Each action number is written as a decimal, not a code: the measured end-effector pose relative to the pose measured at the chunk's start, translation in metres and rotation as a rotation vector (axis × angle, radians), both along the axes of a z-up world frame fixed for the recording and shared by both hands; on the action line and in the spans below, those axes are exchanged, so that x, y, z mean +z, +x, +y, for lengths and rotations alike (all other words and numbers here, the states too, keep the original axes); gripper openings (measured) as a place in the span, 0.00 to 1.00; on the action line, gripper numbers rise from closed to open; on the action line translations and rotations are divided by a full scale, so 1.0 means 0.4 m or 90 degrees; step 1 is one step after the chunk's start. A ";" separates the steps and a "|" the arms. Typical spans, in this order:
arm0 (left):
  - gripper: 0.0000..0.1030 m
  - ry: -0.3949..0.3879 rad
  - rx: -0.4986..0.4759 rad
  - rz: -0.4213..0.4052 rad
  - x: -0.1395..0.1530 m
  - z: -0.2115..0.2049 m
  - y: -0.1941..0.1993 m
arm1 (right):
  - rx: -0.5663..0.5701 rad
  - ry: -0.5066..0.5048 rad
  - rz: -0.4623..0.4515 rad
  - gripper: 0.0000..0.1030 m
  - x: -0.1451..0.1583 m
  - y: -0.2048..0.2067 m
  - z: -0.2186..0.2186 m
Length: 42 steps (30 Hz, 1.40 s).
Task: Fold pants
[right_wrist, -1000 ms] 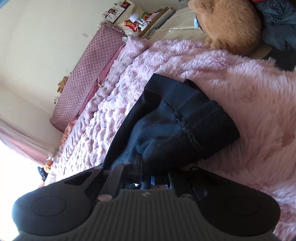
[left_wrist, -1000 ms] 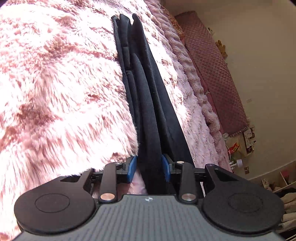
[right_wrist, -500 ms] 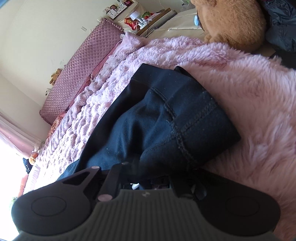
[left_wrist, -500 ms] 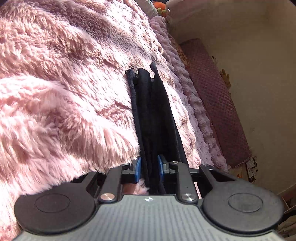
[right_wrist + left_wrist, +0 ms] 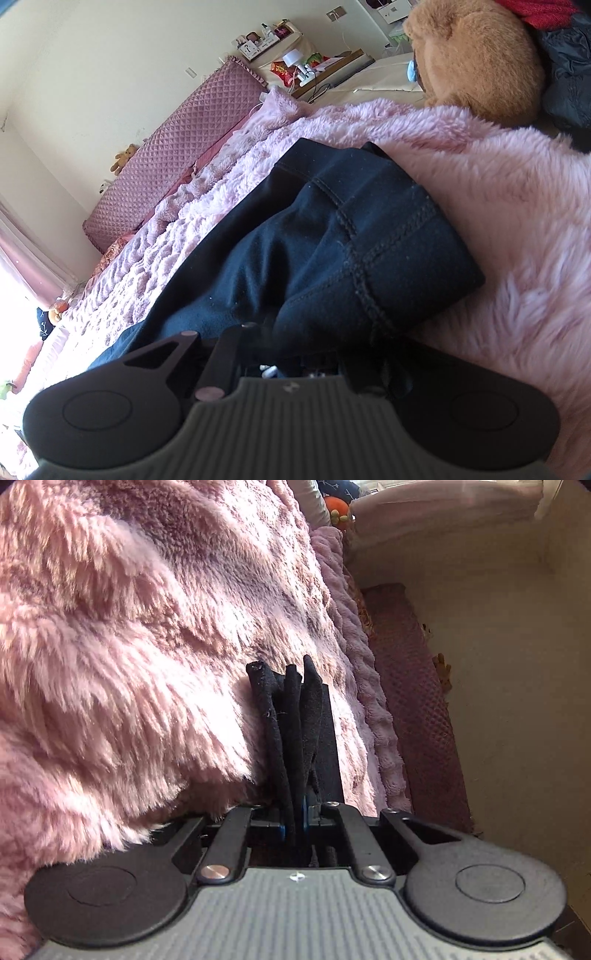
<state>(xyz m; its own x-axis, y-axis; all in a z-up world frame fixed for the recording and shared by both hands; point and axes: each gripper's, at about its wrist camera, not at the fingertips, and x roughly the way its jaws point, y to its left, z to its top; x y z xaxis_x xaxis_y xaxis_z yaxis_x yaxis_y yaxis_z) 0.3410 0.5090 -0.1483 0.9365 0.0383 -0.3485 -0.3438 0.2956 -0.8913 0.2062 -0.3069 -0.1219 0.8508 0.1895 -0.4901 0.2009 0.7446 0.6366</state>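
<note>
Black pants lie on a fluffy pink blanket (image 5: 129, 646). In the left wrist view the stacked leg layers (image 5: 291, 716) run away from me edge-on, their hem ends a short way ahead. My left gripper (image 5: 294, 812) is closing, and its blue pads (image 5: 303, 814) press on those layers. In the right wrist view the seamed waist end of the pants (image 5: 332, 240) bunches over my right gripper (image 5: 291, 343), which is shut on the fabric. The cloth hides the right fingertips. The blanket (image 5: 517, 206) spreads around it.
A quilted mauve headboard (image 5: 177, 147) stands against the cream wall, also seen as the headboard (image 5: 417, 701). A large brown teddy bear (image 5: 476, 55) and dark clothing (image 5: 569, 74) lie beyond the blanket. A cluttered bedside table (image 5: 306, 66) sits behind.
My left gripper slid along the pant legs toward the hem ends and its jaws closed onto the fabric. My right gripper sank slightly and rolled, still holding the waist end.
</note>
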 end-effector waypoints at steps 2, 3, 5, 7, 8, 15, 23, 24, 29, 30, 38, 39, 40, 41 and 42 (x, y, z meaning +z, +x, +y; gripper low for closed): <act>0.07 0.010 0.008 0.021 0.016 0.002 -0.005 | 0.000 -0.002 -0.001 0.01 -0.001 0.003 0.001; 0.07 0.009 0.011 0.024 0.022 0.001 -0.010 | -0.001 -0.001 -0.001 0.01 -0.001 0.005 0.000; 0.07 0.001 0.027 0.035 0.038 0.002 -0.028 | -0.006 0.005 -0.007 0.02 0.000 0.004 -0.001; 0.07 -0.017 0.043 0.041 0.043 -0.002 -0.058 | -0.012 0.017 -0.018 0.02 0.003 0.000 -0.002; 0.07 -0.011 0.045 0.051 0.048 -0.004 -0.073 | -0.017 0.038 -0.024 0.02 0.005 -0.002 -0.010; 0.07 0.015 0.051 0.092 0.092 -0.044 -0.248 | -0.014 0.130 0.008 0.01 0.063 -0.006 -0.061; 0.07 0.075 0.026 0.142 0.280 -0.014 -0.415 | 0.013 0.135 0.033 0.01 0.155 -0.022 -0.109; 0.07 0.072 0.016 0.150 0.295 -0.011 -0.424 | 0.015 0.146 0.036 0.01 0.162 -0.029 -0.124; 0.07 0.157 -0.048 0.227 0.317 -0.054 -0.486 | 0.040 0.147 0.064 0.01 0.187 -0.080 -0.175; 0.08 0.151 -0.051 0.242 0.301 -0.055 -0.495 | 0.042 0.137 0.072 0.01 0.183 -0.095 -0.183; 0.27 0.178 0.006 0.304 0.183 -0.054 -0.581 | 0.046 0.108 0.151 0.02 0.102 -0.168 -0.208; 0.29 0.191 0.007 0.309 0.190 -0.052 -0.585 | 0.051 0.096 0.159 0.06 0.102 -0.168 -0.206; 0.30 0.200 0.008 0.312 0.200 -0.052 -0.588 | 0.055 0.082 0.169 0.07 0.106 -0.167 -0.204; 0.31 0.213 0.015 0.313 0.214 -0.051 -0.593 | 0.061 0.065 0.175 0.14 0.114 -0.168 -0.203; 0.36 0.235 0.027 0.313 0.233 -0.052 -0.601 | 0.069 0.045 0.181 0.25 0.125 -0.169 -0.201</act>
